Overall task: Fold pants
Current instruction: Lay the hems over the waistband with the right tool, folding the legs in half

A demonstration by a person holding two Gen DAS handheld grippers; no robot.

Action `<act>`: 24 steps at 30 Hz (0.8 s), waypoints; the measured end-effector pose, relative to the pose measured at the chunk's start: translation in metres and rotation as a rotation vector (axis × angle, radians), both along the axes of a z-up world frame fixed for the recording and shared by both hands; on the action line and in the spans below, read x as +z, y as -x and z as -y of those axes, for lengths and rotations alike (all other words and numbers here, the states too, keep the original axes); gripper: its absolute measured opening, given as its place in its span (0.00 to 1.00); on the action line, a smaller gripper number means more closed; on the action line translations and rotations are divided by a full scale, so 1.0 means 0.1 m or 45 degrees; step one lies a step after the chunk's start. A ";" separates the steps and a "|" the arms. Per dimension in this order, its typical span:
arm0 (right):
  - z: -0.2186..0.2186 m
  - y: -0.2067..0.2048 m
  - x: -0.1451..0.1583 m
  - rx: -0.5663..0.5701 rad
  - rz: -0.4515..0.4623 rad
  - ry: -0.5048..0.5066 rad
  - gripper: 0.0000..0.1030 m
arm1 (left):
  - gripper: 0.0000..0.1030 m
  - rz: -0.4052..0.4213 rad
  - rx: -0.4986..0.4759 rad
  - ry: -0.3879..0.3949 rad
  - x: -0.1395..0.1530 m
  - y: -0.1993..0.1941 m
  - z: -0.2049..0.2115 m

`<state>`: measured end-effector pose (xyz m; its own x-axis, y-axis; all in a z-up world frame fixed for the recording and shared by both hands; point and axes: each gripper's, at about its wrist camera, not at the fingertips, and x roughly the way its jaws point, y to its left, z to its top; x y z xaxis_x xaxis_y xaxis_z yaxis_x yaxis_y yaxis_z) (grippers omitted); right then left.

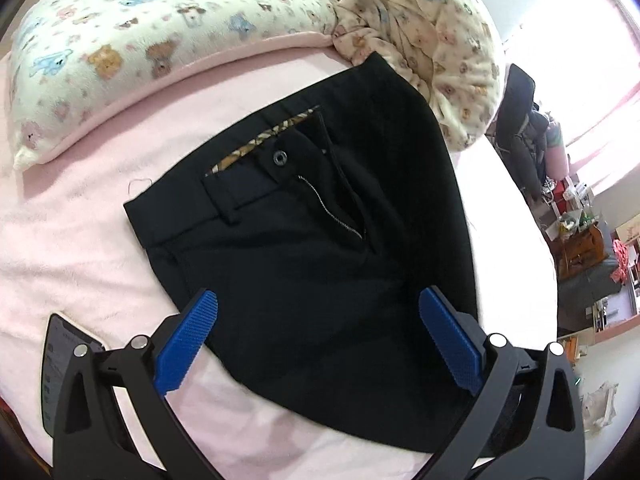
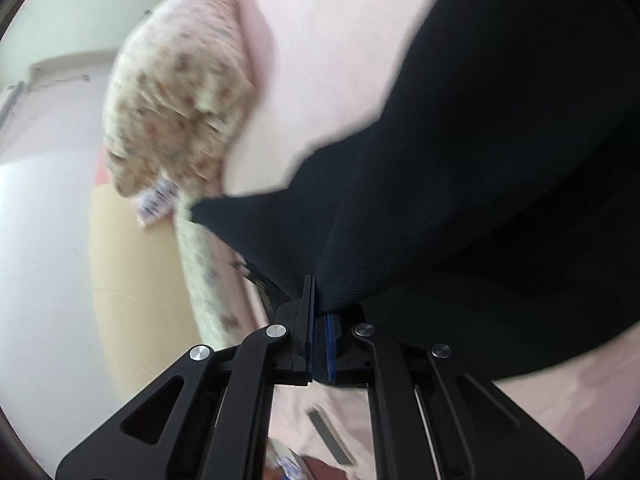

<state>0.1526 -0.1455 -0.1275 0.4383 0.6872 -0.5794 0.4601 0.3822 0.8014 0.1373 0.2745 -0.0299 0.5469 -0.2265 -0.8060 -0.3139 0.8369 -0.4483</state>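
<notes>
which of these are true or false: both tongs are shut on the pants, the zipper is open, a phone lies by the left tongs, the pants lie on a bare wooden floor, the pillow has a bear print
1. Both tongs are shut on the pants. False: the right tongs clamp the fabric, while the left tongs are open above it.
2. The zipper is open. True.
3. A phone lies by the left tongs. True.
4. The pants lie on a bare wooden floor. False: on a pink blanket.
5. The pillow has a bear print. True.
</notes>
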 end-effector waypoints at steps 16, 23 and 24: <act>-0.12 0.15 -0.36 0.076 -0.107 0.113 0.04 | 0.98 -0.095 0.094 0.300 -0.25 -1.10 -0.26; -0.13 0.15 -0.41 0.069 -0.122 0.100 0.04 | 0.95 -0.068 -0.050 0.396 -0.06 -1.70 -0.05; -0.13 0.16 -0.42 0.064 -0.125 0.093 0.04 | 0.90 -0.085 -0.060 0.391 -0.07 -1.76 -0.03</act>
<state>0.1369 -0.1326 -0.1696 0.3431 0.6613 -0.6671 0.5135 0.4626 0.7227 0.3135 0.2779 -0.0371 0.4785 -0.4888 -0.7295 -0.3152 0.6798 -0.6622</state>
